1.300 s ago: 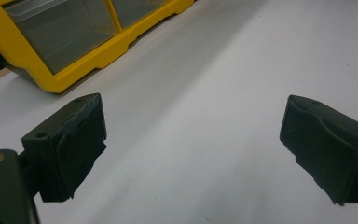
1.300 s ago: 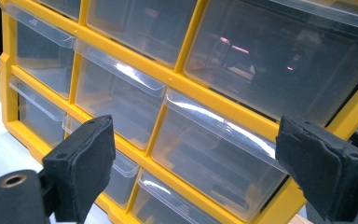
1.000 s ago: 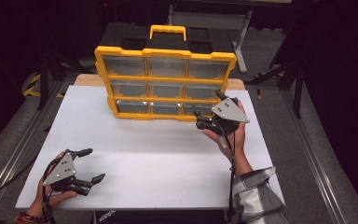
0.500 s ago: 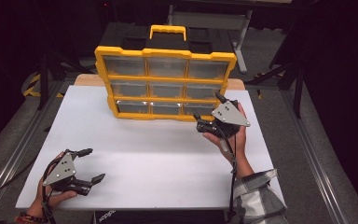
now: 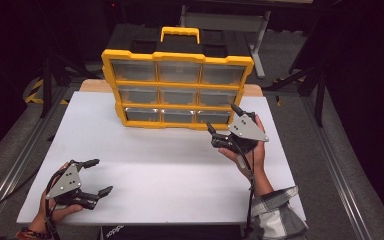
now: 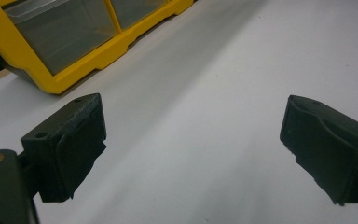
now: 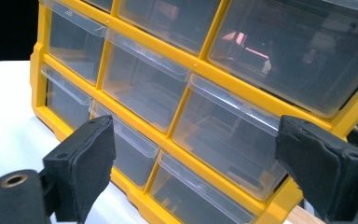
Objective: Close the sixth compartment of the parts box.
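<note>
A yellow organizer [image 5: 177, 56] with clear plastic drawers stands upright at the back middle of the white table [image 5: 170, 165]. My right gripper [image 5: 222, 116] is open, held just in front of the organizer's lower right corner with nothing between its jaws. In the right gripper view, the right gripper [image 7: 196, 130] faces the drawer fronts of the organizer [image 7: 214, 70]; the drawers look empty. My left gripper [image 5: 102, 175] is open and low over the table's near left corner. In the left gripper view, the left gripper [image 6: 193, 112] spans bare table, and the organizer's corner [image 6: 93, 60] lies beyond.
A yellow carry handle [image 5: 180, 32] tops the organizer, and a black case [image 5: 130, 40] sits behind it. A wooden board edge [image 5: 92, 85] shows at the table's back left. Dark stands and rails surround the table.
My right gripper has drifted slightly back from the organizer toward the near side, still open. The left gripper has stayed where it was.
</note>
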A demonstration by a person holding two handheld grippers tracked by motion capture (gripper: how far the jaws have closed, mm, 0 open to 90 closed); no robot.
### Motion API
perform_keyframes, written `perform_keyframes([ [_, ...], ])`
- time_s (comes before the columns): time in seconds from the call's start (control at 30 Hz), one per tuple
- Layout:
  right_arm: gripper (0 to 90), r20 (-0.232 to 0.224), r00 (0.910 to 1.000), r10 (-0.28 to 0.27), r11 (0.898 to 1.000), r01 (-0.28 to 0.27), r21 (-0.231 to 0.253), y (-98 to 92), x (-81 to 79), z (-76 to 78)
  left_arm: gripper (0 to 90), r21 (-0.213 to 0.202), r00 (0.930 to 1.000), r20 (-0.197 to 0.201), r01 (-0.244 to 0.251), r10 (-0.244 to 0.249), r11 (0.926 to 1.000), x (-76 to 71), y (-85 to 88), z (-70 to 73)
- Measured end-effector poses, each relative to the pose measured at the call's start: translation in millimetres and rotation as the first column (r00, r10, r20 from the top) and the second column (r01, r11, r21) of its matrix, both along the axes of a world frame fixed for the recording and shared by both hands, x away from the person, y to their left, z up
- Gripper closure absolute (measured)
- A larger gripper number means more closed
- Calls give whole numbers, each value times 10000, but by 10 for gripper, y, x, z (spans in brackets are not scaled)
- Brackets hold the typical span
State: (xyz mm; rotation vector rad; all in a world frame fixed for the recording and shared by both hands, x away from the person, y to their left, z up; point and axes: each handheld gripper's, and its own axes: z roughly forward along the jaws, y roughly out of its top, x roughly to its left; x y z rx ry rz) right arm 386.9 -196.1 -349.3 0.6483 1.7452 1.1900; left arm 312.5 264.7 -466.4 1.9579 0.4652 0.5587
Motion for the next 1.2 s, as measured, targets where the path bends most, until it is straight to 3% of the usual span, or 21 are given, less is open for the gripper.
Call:
perform_keyframes([
  [0.37,132,-130,9999,79,9999,-78,75,-48,-80,-40,79,30,10000,8,28,-28,10000,-1,-7,-1],
  [1.2,119,-496,9975,510,9981,-527,-325,-47,-243,-126,81,37,10000,78,56,-57,10000,-5,-6,2],
])
